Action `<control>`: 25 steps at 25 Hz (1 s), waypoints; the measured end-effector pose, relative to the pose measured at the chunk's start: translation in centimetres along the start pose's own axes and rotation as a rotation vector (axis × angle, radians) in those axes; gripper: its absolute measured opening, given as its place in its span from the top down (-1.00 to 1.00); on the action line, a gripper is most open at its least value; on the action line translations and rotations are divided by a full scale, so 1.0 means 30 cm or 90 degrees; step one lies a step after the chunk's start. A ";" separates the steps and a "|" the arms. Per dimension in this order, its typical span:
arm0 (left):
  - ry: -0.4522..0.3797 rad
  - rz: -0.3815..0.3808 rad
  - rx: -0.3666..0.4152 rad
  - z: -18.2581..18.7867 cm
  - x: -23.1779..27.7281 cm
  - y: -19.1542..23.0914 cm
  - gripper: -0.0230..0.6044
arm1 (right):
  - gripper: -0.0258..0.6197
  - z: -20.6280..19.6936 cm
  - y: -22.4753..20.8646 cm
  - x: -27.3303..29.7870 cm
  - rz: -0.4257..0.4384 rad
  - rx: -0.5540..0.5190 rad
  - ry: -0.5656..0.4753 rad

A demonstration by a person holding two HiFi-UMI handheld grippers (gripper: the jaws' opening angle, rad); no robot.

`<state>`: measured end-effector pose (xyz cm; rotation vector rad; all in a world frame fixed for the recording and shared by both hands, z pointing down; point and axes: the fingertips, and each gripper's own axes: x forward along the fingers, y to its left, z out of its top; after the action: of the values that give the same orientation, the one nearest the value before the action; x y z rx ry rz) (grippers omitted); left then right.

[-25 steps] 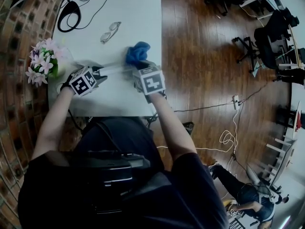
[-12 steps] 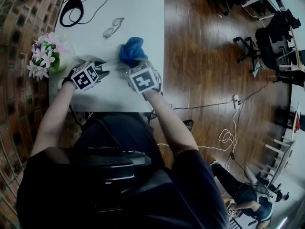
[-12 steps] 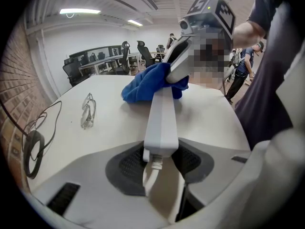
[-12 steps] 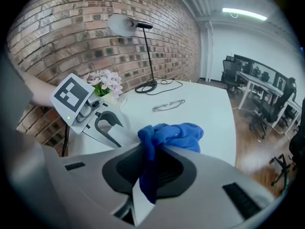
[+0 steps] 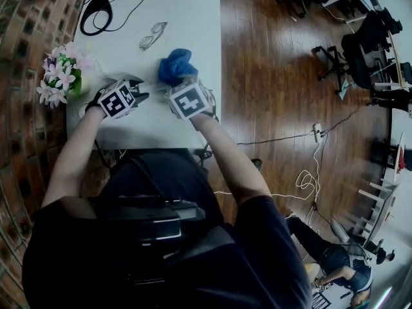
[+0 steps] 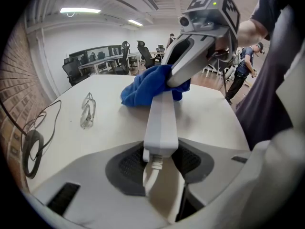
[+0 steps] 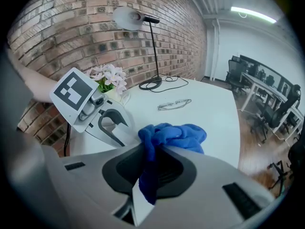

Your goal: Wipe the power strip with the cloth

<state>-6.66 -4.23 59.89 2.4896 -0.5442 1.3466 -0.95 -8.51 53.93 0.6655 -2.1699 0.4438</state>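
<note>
A white power strip lies lengthwise on the white table. My left gripper is shut on its cable end, and the cable runs back between the jaws. My right gripper is shut on a crumpled blue cloth. It presses the cloth onto the far end of the strip. In the head view the strip spans the short gap between the left gripper and the right gripper, with the cloth bunched just beyond. The cloth hides the strip's far end.
A pair of glasses lies behind the cloth. A pot of pink and white flowers stands at the table's left edge by the brick wall. A black lamp base with looped cable sits at the far left. The table's right edge drops to wooden floor.
My right gripper has slid left with the cloth along the strip, nearer the left gripper, and has rolled a little. The left gripper and the strip have stayed put.
</note>
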 end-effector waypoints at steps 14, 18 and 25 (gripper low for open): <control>-0.005 -0.010 0.005 0.008 -0.005 -0.002 0.36 | 0.75 0.046 0.111 0.045 0.035 -0.028 0.013; -0.009 -0.017 0.009 0.011 -0.006 -0.003 0.37 | 0.75 0.059 0.127 0.052 0.043 -0.016 0.011; -0.011 -0.026 0.019 0.006 -0.005 -0.005 0.37 | 0.75 0.076 0.156 0.070 0.059 -0.011 0.014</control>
<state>-6.53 -4.14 59.66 2.5241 -0.4774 1.3281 -6.22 -6.58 53.75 0.5493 -2.1884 0.4777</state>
